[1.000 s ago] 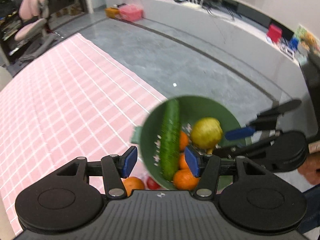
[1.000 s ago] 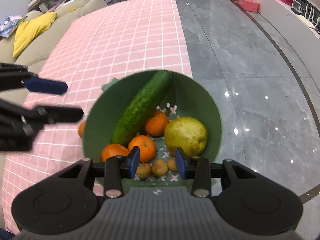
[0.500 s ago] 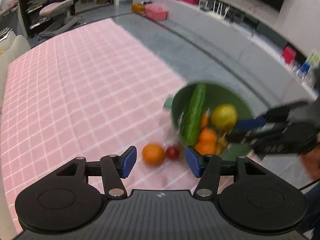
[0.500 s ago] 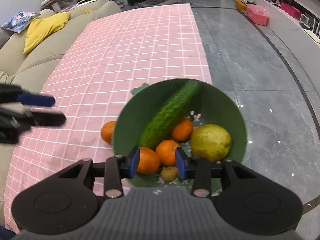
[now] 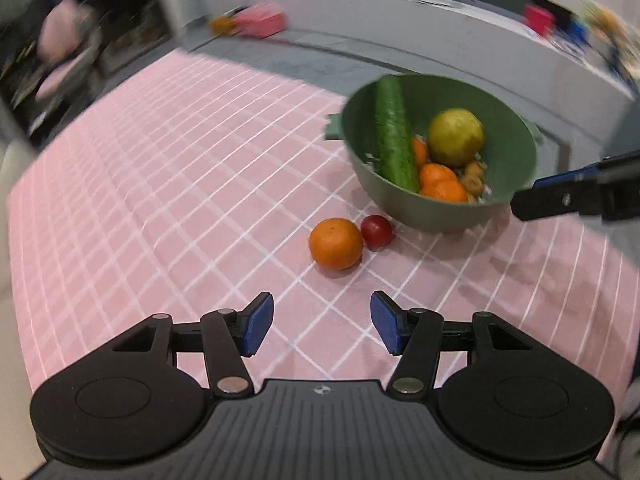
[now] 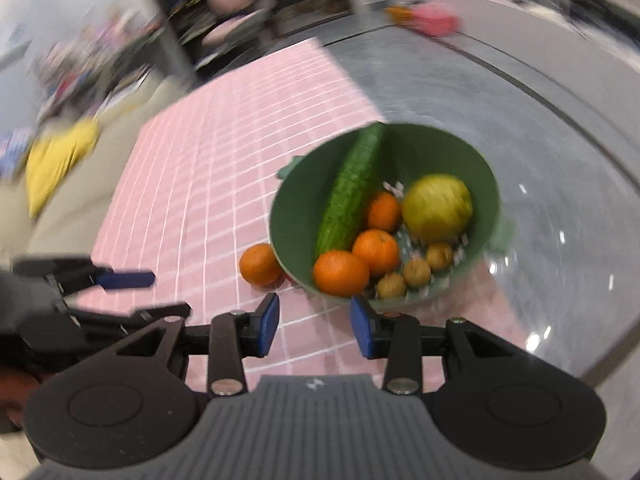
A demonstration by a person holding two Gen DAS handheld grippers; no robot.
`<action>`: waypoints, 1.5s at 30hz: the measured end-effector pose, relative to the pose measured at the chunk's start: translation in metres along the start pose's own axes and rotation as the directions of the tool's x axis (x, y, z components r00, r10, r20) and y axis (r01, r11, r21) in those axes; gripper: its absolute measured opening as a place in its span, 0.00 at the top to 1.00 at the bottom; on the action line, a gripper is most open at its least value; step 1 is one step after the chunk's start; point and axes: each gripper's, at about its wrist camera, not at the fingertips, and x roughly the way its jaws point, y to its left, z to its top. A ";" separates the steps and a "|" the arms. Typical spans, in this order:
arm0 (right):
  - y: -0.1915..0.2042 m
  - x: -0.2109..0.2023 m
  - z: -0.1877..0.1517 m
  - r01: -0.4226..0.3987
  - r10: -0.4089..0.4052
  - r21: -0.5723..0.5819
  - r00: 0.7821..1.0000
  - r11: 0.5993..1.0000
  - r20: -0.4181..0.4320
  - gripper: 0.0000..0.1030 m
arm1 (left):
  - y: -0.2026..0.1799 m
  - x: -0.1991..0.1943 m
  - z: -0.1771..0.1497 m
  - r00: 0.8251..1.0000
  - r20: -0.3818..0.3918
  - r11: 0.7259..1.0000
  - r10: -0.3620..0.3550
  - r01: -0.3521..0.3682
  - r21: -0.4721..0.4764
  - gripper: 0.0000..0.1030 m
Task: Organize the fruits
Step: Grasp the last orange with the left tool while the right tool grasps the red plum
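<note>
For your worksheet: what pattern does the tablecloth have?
Pink with a white grid; clearest in the left wrist view.

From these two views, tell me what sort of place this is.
Probably a home living room: a sofa with a yellow cushion, a pink desk chair, and a table under a pink checked cloth holding a green bowl of produce.

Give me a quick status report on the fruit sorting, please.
Left gripper open, empty; right gripper too. Orange and small red fruit on cloth beside green bowl. Nothing blocking.
</note>
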 end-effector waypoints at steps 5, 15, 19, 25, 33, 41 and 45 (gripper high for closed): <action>-0.004 0.016 -0.041 -0.004 -0.017 0.336 0.998 0.942 0.060 0.60 | -0.001 0.016 0.002 0.998 0.034 0.971 -0.046 0.037 0.235 0.36; 0.015 0.060 -0.062 0.002 -0.117 0.597 0.981 0.802 0.154 0.58 | 0.009 0.058 0.002 0.989 0.022 0.879 -0.144 0.118 0.461 0.38; 0.020 0.073 -0.058 -0.003 -0.135 0.638 0.977 0.770 0.167 0.58 | 0.013 0.070 0.006 0.985 0.021 0.852 -0.169 0.135 0.506 0.38; 0.023 0.092 -0.053 0.007 -0.166 0.674 0.971 0.739 0.173 0.57 | 0.008 0.084 0.009 0.974 0.032 0.797 -0.223 0.163 0.582 0.38; 0.029 0.106 -0.043 0.023 -0.220 0.699 0.956 0.715 0.194 0.58 | 0.005 0.106 0.014 0.964 0.023 0.770 -0.266 0.198 0.606 0.38; 0.034 0.122 -0.039 0.056 -0.249 0.697 0.952 0.715 0.179 0.62 | 0.013 0.114 0.018 0.950 0.021 0.781 -0.311 0.243 0.575 0.44; 0.039 0.128 -0.034 0.069 -0.260 0.685 0.949 0.725 0.179 0.67 | 0.016 0.112 0.016 0.943 0.016 0.783 -0.331 0.265 0.562 0.48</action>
